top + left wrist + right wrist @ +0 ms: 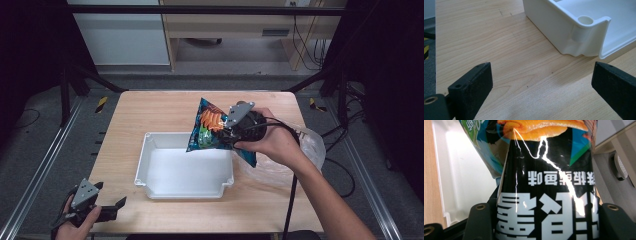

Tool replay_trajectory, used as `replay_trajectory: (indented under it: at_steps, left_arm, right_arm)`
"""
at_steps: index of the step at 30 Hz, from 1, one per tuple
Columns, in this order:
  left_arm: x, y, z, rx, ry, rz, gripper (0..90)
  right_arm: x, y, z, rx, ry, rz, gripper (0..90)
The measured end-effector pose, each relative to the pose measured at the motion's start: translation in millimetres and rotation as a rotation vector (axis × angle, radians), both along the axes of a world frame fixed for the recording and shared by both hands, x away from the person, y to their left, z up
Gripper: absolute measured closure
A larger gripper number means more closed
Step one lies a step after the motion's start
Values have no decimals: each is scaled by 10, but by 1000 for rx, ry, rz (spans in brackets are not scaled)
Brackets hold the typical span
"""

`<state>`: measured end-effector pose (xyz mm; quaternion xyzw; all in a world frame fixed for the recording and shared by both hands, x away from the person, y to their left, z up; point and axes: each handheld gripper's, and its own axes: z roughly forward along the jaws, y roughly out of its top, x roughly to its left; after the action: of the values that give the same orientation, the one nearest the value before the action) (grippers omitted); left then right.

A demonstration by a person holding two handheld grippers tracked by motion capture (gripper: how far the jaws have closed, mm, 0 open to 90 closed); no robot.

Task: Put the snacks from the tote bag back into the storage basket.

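Right tool (227, 131) clamps the glossy snack bag (210, 127) over the white bin (141, 165), left tool (107, 205) gaping empty; slick foil may slip, landing on counter (150, 107).

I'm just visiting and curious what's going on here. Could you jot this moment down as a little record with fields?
Setting: wooden table
Container: white bin, open-topped, nothing seen inside
Item in hand: snack bag, held in the air over the bin's far right corner
Right gripper: shut on the snack bag
Left gripper: jaws open, holding nothing, at the table's near left corner
Also there: clear plastic bag on the table to the right of the bin
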<state>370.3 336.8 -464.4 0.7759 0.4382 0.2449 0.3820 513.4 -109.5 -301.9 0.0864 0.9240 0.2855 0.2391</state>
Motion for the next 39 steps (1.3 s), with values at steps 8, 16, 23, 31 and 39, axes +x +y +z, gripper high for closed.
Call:
replay_trajectory:
  at_steps: [8,16,23,31,39]
  left_arm:
    - [0,3,-1,0,-2,1,32]
    - [0,7,2,0,-5,2,32]
    - [0,8,3,0,-6,2,32]
    - [-2,12,6,-2,-6,5,32]
    - [-3,17,9,-1,-5,4,32]
  right_arm:
    - [21,162,-53,-2,9,22,403]
    - [23,241,-69,-4,10,34,405]
    - [14,284,-76,-3,8,43,406]
    - [4,332,-83,-2,8,55,407]
    - [-2,388,-87,0,7,65,407]
